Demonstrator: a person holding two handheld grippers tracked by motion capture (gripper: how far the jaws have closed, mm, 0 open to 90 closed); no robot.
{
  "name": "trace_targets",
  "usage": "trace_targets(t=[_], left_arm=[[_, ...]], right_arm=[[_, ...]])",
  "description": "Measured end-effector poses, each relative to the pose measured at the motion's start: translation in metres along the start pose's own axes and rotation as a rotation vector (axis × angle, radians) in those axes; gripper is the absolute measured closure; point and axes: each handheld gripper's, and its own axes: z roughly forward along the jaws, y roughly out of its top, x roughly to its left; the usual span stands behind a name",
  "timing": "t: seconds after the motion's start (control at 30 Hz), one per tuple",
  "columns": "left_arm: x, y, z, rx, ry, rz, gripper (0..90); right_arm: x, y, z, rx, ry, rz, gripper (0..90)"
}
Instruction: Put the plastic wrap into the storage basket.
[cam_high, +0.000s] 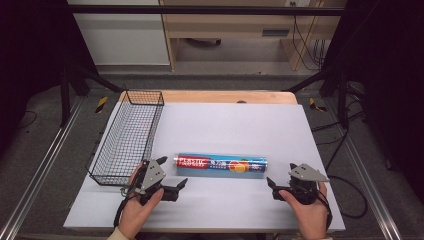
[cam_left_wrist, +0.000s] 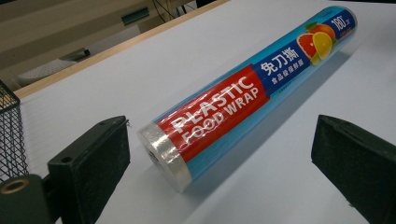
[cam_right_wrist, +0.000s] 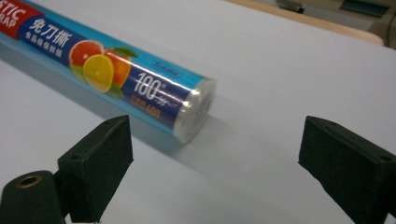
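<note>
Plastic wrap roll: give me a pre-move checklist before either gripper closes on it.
1. Left gripper open: ok.
2. Right gripper open: ok.
3. Plastic wrap roll lying flat on the white board, free of both grippers: ok.
4. Roll's ends facing each gripper's gap: ok.
5. Wire basket upright to the roll's left, apart from it: ok.
6. Roll's weight: cannot tell.

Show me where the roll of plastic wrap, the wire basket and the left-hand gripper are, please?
Plastic wrap roll (cam_high: 220, 164): high view, middle of its label.
Wire basket (cam_high: 128, 137): high view, its mesh floor.
Left gripper (cam_high: 173, 172): high view, midway between its open jaw tips.
</note>
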Motion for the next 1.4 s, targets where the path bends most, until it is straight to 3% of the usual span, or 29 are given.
trace_targets(t=[0.13,0.27,0.3,0.37,0.4,0.43,0.47,0.5,0.57,0.67,0.7,0.73,0.8,0.9,1.1,1.17,1.23,1.27,1.4], left_arm=[[-0.001,-0.001,-0.002,0.016,-0.032,0.015,4.5],[-0.003,0.0,-0.005,0.033,-0.058,0.06,4.5],[-0.004,0.0,-0.005,0.031,-0.072,0.053,4.5],[-0.003,0.0,-0.006,0.038,-0.09,0.059,4.3],[0.0,0.0,-0.006,0.028,-0.105,0.034,4.3],[0.0,0.0,-0.006,0.028,-0.105,0.034,4.3],[0.003,0.0,-0.005,0.027,-0.111,0.026,4.3],[0.003,0.0,-0.005,0.027,-0.111,0.026,4.3],[0.01,0.0,-0.004,0.022,-0.118,0.008,4.3],[0.013,-0.001,-0.002,0.018,-0.124,0.0,4.3],[0.014,0.0,0.001,0.011,-0.126,0.003,4.3],[0.016,0.003,0.008,0.009,-0.127,0.005,4.3],[0.017,0.006,0.013,-0.002,-0.142,-0.003,4.4],[0.018,0.013,0.024,-0.01,-0.151,0.063,4.4],[0.017,0.007,0.019,-0.017,-0.139,0.055,4.4],[0.017,0.003,0.013,-0.01,-0.131,0.055,4.4],[0.015,0.002,0.007,-0.013,-0.118,0.05,4.4],[0.013,0.003,0.002,-0.009,-0.107,0.059,4.4],[0.011,0.004,-0.002,-0.01,-0.106,0.078,4.4]], right_arm=[[0.005,0.003,0.006,0.034,0.034,-0.039,8.6],[0.015,0.017,0.004,0.057,0.029,-0.16,8.2],[0.019,0.027,0.002,0.079,0.028,-0.214,9.8],[0.021,0.032,0.002,0.082,0.021,-0.24,8.6],[0.022,0.046,0.001,0.098,0.031,-0.281,8.8],[0.022,0.046,0.001,0.098,0.031,-0.281,8.8],[0.023,0.063,0.001,0.104,0.044,-0.334,8.0],[0.023,0.063,0.001,0.104,0.044,-0.334,8.0],[0.022,0.084,0.007,0.12,0.07,-0.394,6.9],[0.022,0.096,0.013,0.134,0.107,-0.424,6.9],[0.023,0.102,0.019,0.147,0.143,-0.44,7.2],[0.023,0.11,0.033,0.194,0.197,-0.456,5.1],[0.023,0.111,0.038,0.205,0.22,-0.457,5.3],[0.026,0.118,0.066,0.266,0.332,-0.509,7.6],[0.029,0.117,0.089,0.293,0.382,-0.555,10.2],[0.034,0.111,0.098,0.336,0.398,-0.6,10.8],[0.037,0.108,0.101,0.345,0.406,-0.605,11.4],[0.04,0.103,0.106,0.357,0.441,-0.607,12.3],[0.047,0.093,0.117,0.396,0.485,-0.622,14.0]])
